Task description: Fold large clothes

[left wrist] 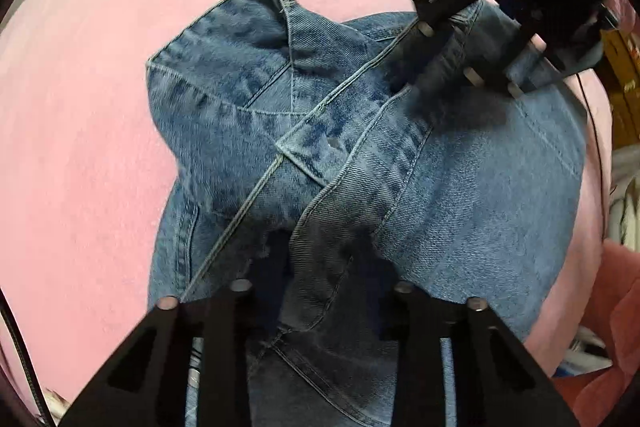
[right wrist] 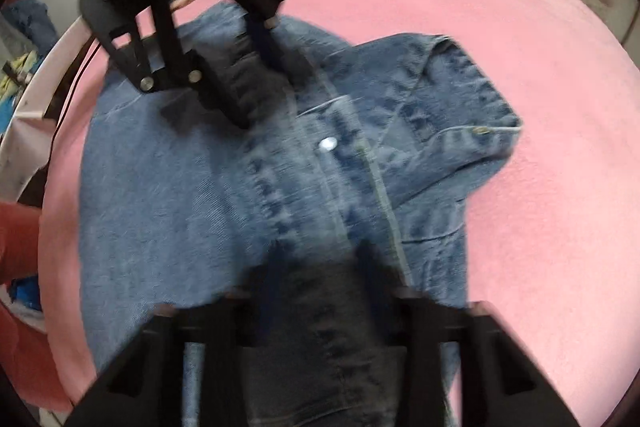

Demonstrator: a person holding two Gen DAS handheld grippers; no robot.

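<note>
Evidently the denim jacket (left wrist: 304,155) lay on the pink bed (left wrist: 80,147), directly under both tongs. Left tongs (left wrist: 320,267) and right tongs (right wrist: 316,267) each pinched denim along its front edge, side by side, equally near.

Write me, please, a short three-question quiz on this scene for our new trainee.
1. True or false: the denim jacket lies on a green cover.
2. The fingers of the right gripper are closed on: A. jacket fabric; B. a pillow; C. nothing.
3. Name the small shiny thing on the jacket's front.
Key: 1 false, the cover is pink; 2 A; 3 a metal button.
</note>
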